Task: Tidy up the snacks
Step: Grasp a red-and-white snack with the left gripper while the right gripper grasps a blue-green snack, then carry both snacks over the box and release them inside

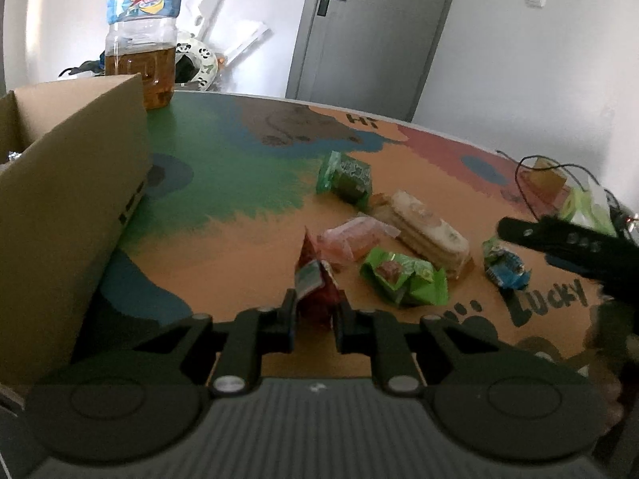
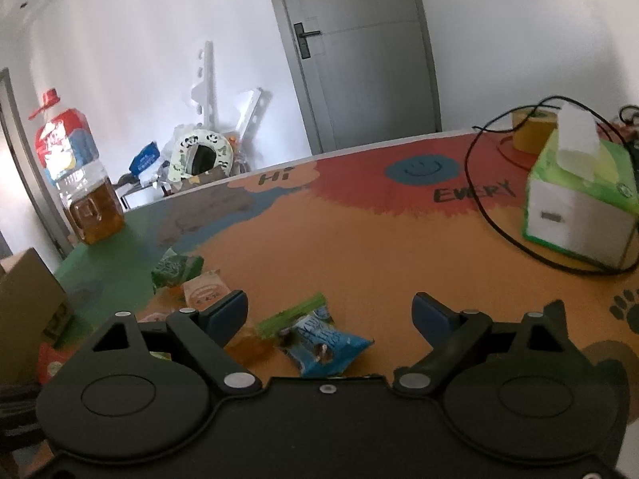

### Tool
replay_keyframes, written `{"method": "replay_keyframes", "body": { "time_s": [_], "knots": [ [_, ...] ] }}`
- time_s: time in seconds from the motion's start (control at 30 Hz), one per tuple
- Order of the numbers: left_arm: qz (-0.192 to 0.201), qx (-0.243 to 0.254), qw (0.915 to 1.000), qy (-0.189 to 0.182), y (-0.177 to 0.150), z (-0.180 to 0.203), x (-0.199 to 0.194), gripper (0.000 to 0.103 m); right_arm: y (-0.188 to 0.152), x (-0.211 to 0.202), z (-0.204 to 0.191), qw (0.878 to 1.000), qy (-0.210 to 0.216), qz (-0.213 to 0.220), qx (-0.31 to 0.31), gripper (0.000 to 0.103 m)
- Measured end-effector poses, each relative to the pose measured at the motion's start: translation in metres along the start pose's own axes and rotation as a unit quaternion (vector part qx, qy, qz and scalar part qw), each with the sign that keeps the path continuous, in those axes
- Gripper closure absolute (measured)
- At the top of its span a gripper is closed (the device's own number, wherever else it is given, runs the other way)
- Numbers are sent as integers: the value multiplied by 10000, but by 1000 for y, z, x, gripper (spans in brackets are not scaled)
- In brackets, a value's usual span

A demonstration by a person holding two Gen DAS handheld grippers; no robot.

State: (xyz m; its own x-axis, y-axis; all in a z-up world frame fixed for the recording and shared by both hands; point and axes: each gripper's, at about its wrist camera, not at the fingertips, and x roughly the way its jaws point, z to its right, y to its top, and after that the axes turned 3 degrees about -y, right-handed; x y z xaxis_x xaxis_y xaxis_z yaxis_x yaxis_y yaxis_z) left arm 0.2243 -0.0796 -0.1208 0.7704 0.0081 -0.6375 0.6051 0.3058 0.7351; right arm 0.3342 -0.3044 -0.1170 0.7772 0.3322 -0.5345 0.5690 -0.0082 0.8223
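Left gripper [image 1: 315, 311] clamped on red snack packet [image 1: 315, 279] — jaws nearly together, packet pinched upright between the pads, its crimped top end rising above the fingertips, long axis running away from the camera. Cardboard box [image 1: 68, 207] just to the left of this gripper, open top in view at the far left edge, near wall standing tall beside the held packet. Likely drop-off point; the carry calls for a lift over that wall, then leftward.

Right gripper [image 2: 329, 311] spread wide, nothing between the pads. Blue snack packet [image 2: 325, 341] lying flat on the patterned table [image 2: 359, 239] directly ahead, between the two fingers and slightly left of centre, long axis slanting from upper left to lower right across the gap. Pads not yet touching it.

Remaining loose on the table, well clear of the box: green candy wrapper [image 1: 403, 279], pink packet [image 1: 351, 237], clear-wrapped biscuit stack [image 1: 427, 227], dark green packet [image 1: 347, 177]. All nearer the right hand than the box — right side better placed for the blue one, left already committed.
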Motion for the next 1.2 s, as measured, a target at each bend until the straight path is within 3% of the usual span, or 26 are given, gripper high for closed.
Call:
{"method": "replay_keyframes", "body": {
  "time_s": [0.07,0.13,0.2,0.23,0.4,0.73,1.2],
  "knots": [
    [33,-52,10000,-42,1,-3,-2,87,-1,4,-5,10000,1,-47,-86,17],
    [67,-96,9999,-80,1,-6,-5,87,-4,9,-8,9998,-5,-173,-115,34],
    [125,-137,9997,-134,2,-9,-8,87,-7,11,-9,9996,37,-258,-73,44],
    [151,-151,9997,-152,3,-10,-10,87,-9,10,-10,9996,34,-266,-82,63],
    [296,-272,9988,-294,3,-17,-19,87,-14,2,-10,9995,27,-312,-30,76],
    [451,-306,9972,-508,3,-21,-33,87,-22,-21,-6,9998,40,-104,180,77],
    [853,-360,9951,-352,19,-26,-64,87,-8,-40,-31,9985,500,146,167,77]
  ]
}}
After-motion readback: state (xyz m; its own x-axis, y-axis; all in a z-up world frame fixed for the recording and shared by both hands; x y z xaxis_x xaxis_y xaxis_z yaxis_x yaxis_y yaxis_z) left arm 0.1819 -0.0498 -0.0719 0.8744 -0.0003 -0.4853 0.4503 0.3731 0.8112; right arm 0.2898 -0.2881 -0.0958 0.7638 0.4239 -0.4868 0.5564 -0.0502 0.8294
